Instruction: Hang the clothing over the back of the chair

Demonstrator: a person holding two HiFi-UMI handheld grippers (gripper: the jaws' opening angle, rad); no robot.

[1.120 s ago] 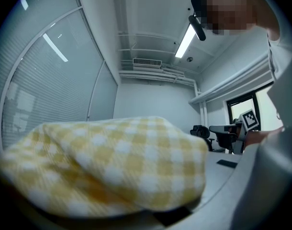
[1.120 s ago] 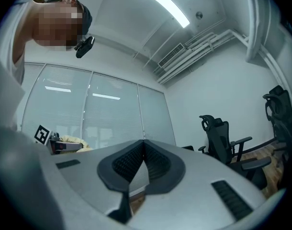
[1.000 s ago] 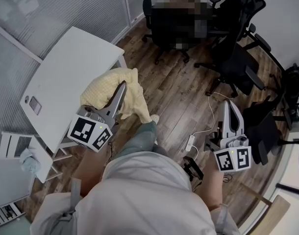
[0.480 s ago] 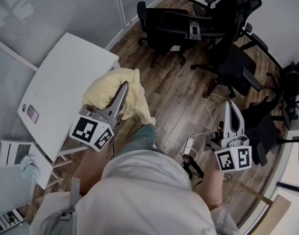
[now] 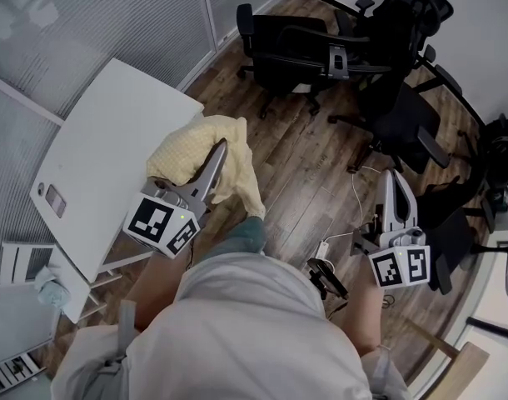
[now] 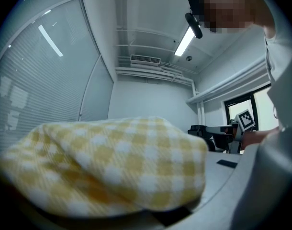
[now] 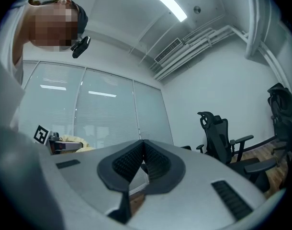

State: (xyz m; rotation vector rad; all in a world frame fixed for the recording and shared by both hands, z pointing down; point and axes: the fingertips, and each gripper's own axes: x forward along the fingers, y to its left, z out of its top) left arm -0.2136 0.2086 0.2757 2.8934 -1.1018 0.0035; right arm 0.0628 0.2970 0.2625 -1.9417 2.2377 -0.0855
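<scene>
A yellow-and-white checked garment [image 5: 206,157] hangs bunched from my left gripper [image 5: 221,146], which is shut on it above the wooden floor. In the left gripper view the garment [image 6: 107,166] fills the lower half and hides the jaws. My right gripper [image 5: 388,176] is held level at the right, shut and empty; in the right gripper view its ribbed pads [image 7: 129,159] meet. Several black office chairs stand ahead, the nearest one [image 5: 300,52] at the top centre. Both grippers are well short of the chairs.
A white table [image 5: 104,157] with a phone [image 5: 52,200] stands at the left beside glass walls with blinds. A white power strip and cable [image 5: 325,247] lie on the floor between the grippers. More black chairs [image 5: 408,115] crowd the right side.
Both grippers and the person have moved forward towards the chairs, which now sit a little lower in the head view. The garment stays in the left gripper. The right jaws stay shut.
</scene>
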